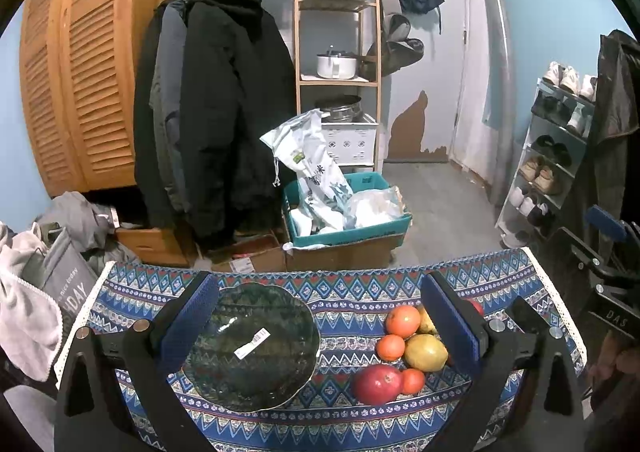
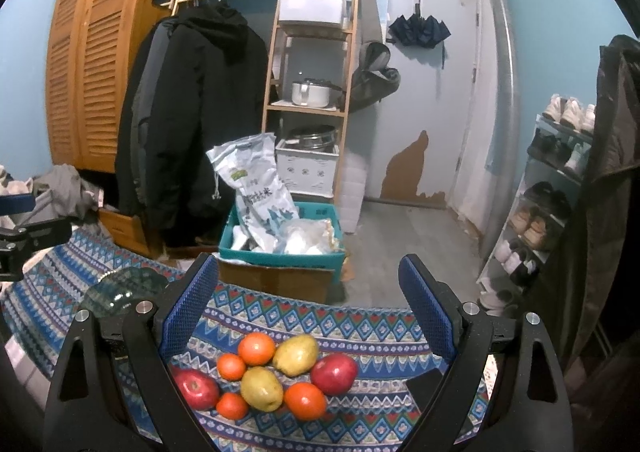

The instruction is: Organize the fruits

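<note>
On the patterned cloth [image 2: 360, 332] over the bench: fruit clustered tight, two red apples [image 2: 334, 374], two yellow pears [image 2: 296, 354], four oranges [image 2: 256, 348], several touching. Just left of the pile, a dark glass plate [image 1: 256, 348], bare but for a white sticker. Left claw [image 1: 320, 332] wide open, gripping nothing, straddling plate and fruit. Right claw [image 2: 308, 332] likewise spread wide and unloaded, above the fruit.

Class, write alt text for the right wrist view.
An open right gripper hovers over eight clustered fruits on a patterned tablecloth: two red apples, two yellow pears, four oranges. A glass plate sits left.
</note>
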Demonstrator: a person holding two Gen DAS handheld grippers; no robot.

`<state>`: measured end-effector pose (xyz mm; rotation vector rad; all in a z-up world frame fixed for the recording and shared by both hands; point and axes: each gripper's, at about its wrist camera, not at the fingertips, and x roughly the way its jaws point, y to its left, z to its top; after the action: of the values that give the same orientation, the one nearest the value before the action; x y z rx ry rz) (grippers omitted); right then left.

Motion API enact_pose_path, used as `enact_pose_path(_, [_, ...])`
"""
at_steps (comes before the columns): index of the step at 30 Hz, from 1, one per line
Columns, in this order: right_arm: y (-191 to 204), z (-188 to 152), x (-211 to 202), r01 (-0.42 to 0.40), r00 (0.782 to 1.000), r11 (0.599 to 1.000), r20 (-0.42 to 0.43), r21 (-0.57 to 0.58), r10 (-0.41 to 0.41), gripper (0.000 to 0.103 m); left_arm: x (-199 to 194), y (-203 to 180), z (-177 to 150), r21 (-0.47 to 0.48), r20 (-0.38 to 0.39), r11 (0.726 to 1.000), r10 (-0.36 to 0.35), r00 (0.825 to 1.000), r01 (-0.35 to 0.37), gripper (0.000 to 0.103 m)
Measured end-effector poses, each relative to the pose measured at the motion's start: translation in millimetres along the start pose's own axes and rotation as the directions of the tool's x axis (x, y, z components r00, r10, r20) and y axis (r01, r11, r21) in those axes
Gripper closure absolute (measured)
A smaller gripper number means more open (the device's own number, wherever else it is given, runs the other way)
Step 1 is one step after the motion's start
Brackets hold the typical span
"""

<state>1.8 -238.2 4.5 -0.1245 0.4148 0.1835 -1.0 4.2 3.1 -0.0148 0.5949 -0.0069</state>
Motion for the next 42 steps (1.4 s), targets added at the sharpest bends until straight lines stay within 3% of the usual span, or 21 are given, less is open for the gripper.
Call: enact_pose_path(42, [-2.6, 9.5, -2.3, 0.020, 1.000, 0.999, 0.018, 0.034, -0.020, 0.013, -3.3, 3.3, -5.2, -0.009, 0.007, 1.000, 0.003, 1.000, -0.003, 0.001])
